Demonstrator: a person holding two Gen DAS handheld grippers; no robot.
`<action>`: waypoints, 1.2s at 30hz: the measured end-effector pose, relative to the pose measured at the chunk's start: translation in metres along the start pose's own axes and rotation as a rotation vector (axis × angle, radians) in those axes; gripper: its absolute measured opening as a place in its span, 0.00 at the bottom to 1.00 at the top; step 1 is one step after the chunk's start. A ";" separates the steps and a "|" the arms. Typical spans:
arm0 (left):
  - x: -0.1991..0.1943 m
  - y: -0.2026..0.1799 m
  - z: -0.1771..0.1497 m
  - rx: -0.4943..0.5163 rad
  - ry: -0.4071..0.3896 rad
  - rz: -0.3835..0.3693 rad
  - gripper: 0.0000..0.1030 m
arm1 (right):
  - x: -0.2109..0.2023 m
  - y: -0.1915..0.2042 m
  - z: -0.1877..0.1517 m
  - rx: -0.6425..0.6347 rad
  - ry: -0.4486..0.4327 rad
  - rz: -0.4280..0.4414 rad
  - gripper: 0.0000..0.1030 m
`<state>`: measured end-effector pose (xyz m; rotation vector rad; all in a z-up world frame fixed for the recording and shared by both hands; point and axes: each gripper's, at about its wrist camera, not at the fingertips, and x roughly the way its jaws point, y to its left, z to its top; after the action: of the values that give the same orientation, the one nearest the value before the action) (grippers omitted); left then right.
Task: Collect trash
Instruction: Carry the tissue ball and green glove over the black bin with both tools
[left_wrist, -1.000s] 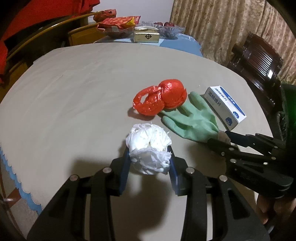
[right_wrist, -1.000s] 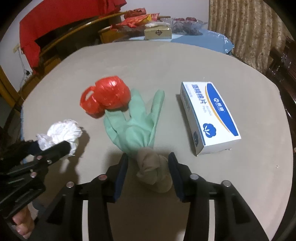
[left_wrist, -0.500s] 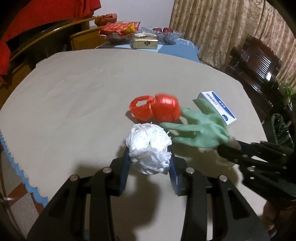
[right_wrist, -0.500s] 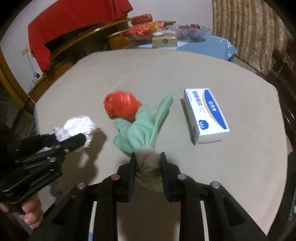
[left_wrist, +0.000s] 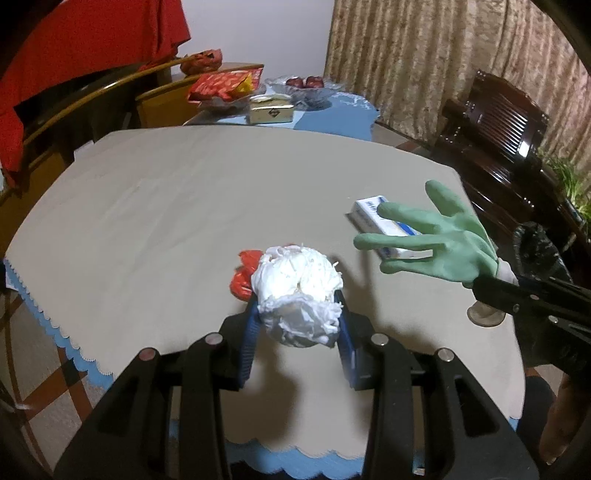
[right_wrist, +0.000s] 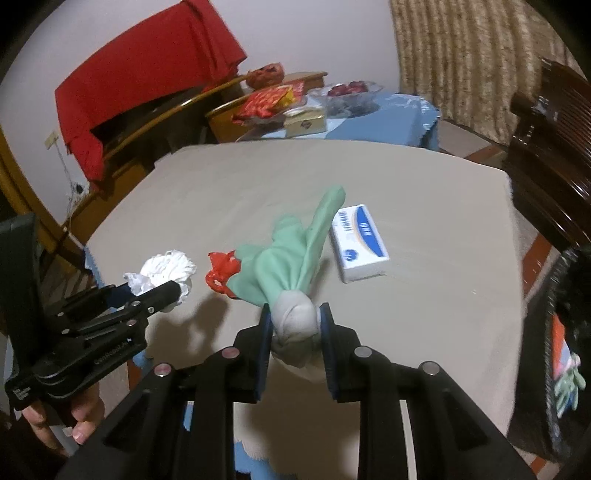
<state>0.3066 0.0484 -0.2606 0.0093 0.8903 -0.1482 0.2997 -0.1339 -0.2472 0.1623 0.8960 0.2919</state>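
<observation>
My left gripper (left_wrist: 295, 314) is shut on a crumpled white plastic bag (left_wrist: 295, 284) and holds it above the beige table (left_wrist: 166, 206). My right gripper (right_wrist: 295, 321) is shut on the grey cuff of a green glove (right_wrist: 291, 262), lifted off the table; the glove also shows in the left wrist view (left_wrist: 436, 240). A red plastic bag (right_wrist: 221, 273) lies on the table, partly hidden behind the white bag in the left wrist view (left_wrist: 243, 277). A white and blue box (right_wrist: 358, 240) lies on the table to the right.
A black trash bag (right_wrist: 565, 343) hangs open at the table's right edge. A dark wooden chair (left_wrist: 495, 147) stands at the right. A side table (left_wrist: 280, 107) with snacks and a fruit bowl stands behind. A small round object (left_wrist: 484, 314) sits on the table.
Both grippers have risen and pulled back toward the near edge with their loads. The green glove has left the table and hangs in the air. The red bag stays put.
</observation>
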 end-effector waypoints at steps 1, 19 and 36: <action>-0.004 -0.005 -0.001 0.003 -0.002 -0.003 0.35 | -0.008 -0.006 -0.002 0.015 -0.008 -0.005 0.24; -0.065 -0.119 0.003 0.115 -0.058 -0.093 0.35 | -0.119 -0.086 -0.022 0.124 -0.134 -0.131 0.24; -0.085 -0.238 0.004 0.204 -0.069 -0.144 0.36 | -0.205 -0.179 -0.040 0.216 -0.236 -0.272 0.24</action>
<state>0.2258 -0.1773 -0.1794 0.1301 0.8036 -0.3713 0.1804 -0.3682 -0.1660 0.2657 0.7034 -0.0772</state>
